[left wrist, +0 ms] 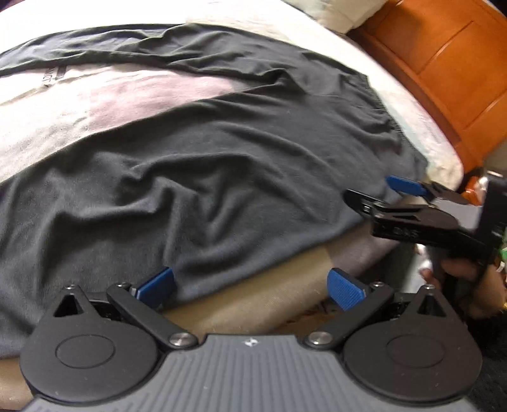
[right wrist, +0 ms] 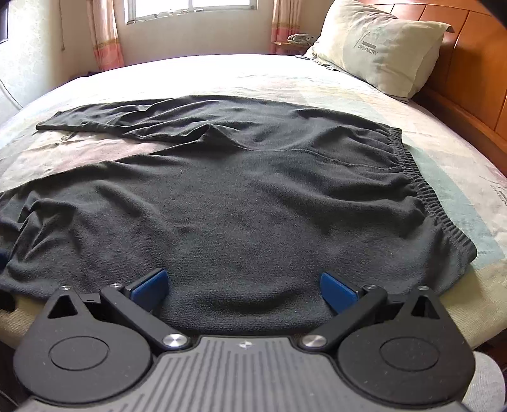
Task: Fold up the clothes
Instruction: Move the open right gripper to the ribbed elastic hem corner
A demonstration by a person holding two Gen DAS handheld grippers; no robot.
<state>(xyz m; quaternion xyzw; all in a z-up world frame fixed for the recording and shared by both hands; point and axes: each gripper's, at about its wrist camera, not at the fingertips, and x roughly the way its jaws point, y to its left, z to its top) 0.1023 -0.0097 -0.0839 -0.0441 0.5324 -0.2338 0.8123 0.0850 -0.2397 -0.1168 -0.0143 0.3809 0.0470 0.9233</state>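
Bed [right wrist: 364, 92] fills both views, w/ a pale patterned sheet; wooden headboard [right wrist: 469, 82] at right, window [right wrist: 190, 9] on the far wall w/ pink curtains either side.

Trousers [right wrist: 240, 202], dark grey fleece, lie spread flat across the near half of the bed. Elastic waistband [right wrist: 421, 193] is at right, toward the headboard. One leg runs off to the left along the far side, the other leg is the broad wrinkled part nearest the cams, its edge reaching the bed's front edge. Bit of sheet shows in the V btw the two legs. In left wrist view the same trousers [left wrist: 221, 164] show heavier creases and drape to the mattress edge.

Pillow [right wrist: 380, 47], cream, propped against the headboard at far right, printed "DREAMCITY".

Right gripper [right wrist: 244, 290] sits at the near edge, over the trousers' hem close to the waistband side. Jaws wide apart, blue pads [right wrist: 152, 286] on or just above the fabric — contact not clear. Nothing pinched btw them. In left wrist view the right gripper [left wrist: 389, 193] comes in from the right, tips over the trouser corner, w/ a hand [left wrist: 462, 282] on its grip below.

Left gripper [left wrist: 250, 286] also at the near edge, further left. Jaws wide; left pad [left wrist: 158, 283] touches the hem, the right one is over the bare mattress side. Nothing gripped.
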